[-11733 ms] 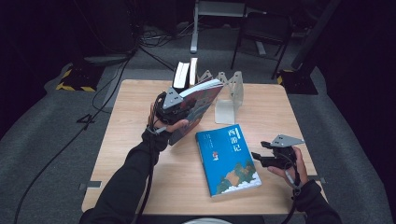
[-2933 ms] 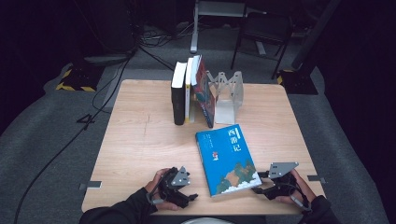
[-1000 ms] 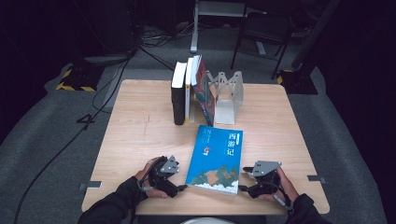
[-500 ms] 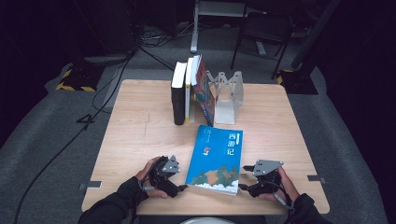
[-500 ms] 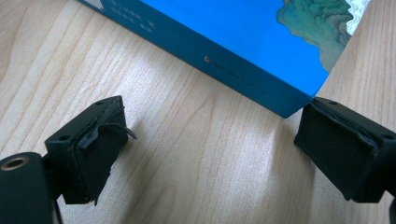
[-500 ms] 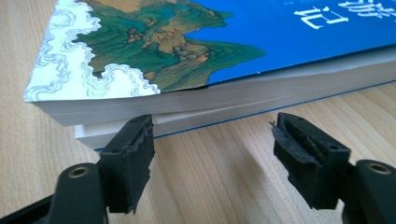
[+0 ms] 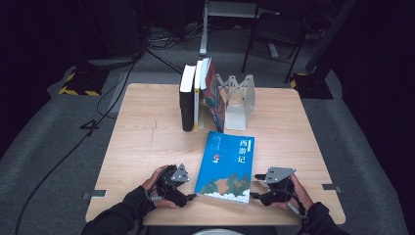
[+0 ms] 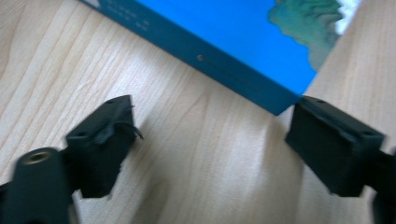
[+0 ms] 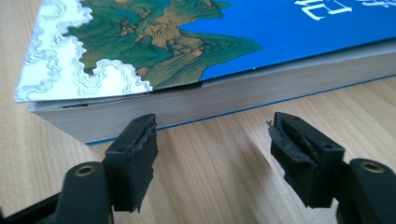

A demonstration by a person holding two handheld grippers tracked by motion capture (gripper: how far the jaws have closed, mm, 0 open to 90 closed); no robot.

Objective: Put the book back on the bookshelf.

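Far on the table point(image 7: 147, 127) three books point(image 7: 198, 95) stand upright beside a white bookend point(image 7: 237, 100), well apart from the hands. The blue book point(image 7: 226, 166) lies flat near the table's near edge, cover up, with white characters and a painted landscape. The left gripper point(image 7: 188, 197) is at its left near corner; its jaws have just been closing, yet stand open with only bare wood between them. The right gripper point(image 7: 255, 196) is open before the page edge. Bare wood lies on both sides.
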